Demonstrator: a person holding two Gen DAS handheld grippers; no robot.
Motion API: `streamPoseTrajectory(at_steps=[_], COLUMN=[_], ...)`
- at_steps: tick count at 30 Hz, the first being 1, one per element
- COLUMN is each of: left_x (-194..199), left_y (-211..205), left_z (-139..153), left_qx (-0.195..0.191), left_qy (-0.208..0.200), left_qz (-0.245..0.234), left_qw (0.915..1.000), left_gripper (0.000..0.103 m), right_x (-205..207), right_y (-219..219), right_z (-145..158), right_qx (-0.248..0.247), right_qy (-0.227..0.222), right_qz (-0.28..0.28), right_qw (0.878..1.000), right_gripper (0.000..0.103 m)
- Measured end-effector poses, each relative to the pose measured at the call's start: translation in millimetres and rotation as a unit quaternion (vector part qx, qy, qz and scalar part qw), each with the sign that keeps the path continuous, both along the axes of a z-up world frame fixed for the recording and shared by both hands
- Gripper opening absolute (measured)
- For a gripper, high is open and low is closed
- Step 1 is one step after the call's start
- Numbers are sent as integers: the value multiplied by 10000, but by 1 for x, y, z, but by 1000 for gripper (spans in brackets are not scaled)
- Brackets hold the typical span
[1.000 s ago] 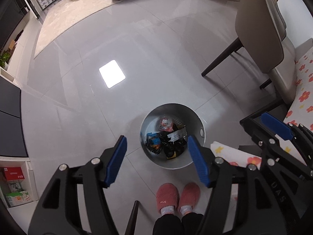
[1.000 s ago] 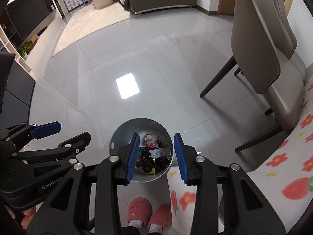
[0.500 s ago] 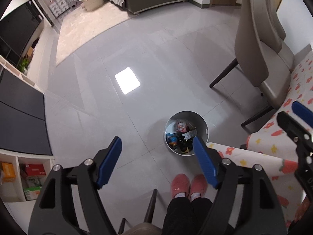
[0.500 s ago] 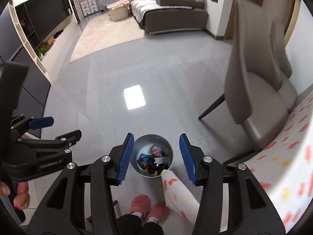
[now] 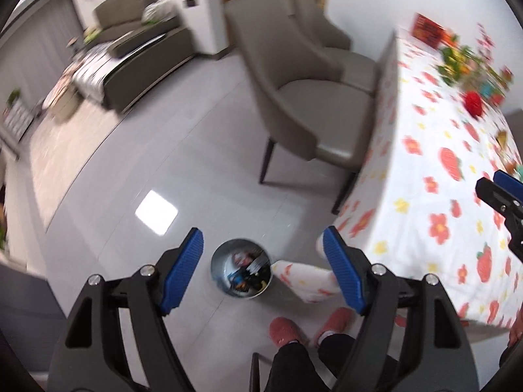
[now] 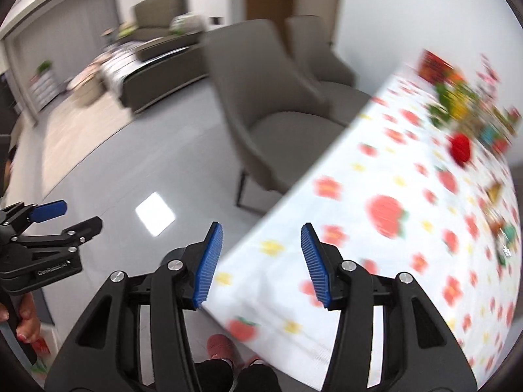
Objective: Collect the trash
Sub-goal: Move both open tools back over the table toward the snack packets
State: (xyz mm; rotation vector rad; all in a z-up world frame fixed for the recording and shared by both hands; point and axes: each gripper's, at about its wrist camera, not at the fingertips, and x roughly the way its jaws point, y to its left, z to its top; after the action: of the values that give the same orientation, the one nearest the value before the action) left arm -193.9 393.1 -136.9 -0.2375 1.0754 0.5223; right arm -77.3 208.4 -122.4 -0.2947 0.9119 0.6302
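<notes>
Left gripper (image 5: 263, 263) and right gripper (image 6: 261, 254) empty, jaws apart.

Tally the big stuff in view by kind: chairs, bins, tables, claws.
Chairs: 2, near chair and far chair
Trash bins: 1, trash bin on the floor, holding wrappers
Tables: 1, table under a floral cloth
Claws: 2, left claw and right claw, both open with nothing between the pads
Total: 6
</notes>
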Motion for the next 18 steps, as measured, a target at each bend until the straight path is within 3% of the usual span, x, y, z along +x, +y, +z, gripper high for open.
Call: streamPoseTrajectory(at_steps=[4, 10, 18], left_x=[44, 104, 189], left_y=[-42, -121, -251], left_z=[9, 19, 17], left_qx=[-109, -46, -133], left_qy=[-102, -210, -240], left_qz=[-679, -1495, -2123], left_qw=[9976, 9885, 9768], left_gripper=[76, 77, 77], right_x=[26, 60, 111], right_y=[-71, -176, -298], right_z=[11, 18, 21], right_qx=[26, 70, 77], right_qy=[-124, -349, -544], right_qz=[-943, -2037, -2587], right_qw=[9955, 9784, 9644], right_gripper=[50, 53, 53])
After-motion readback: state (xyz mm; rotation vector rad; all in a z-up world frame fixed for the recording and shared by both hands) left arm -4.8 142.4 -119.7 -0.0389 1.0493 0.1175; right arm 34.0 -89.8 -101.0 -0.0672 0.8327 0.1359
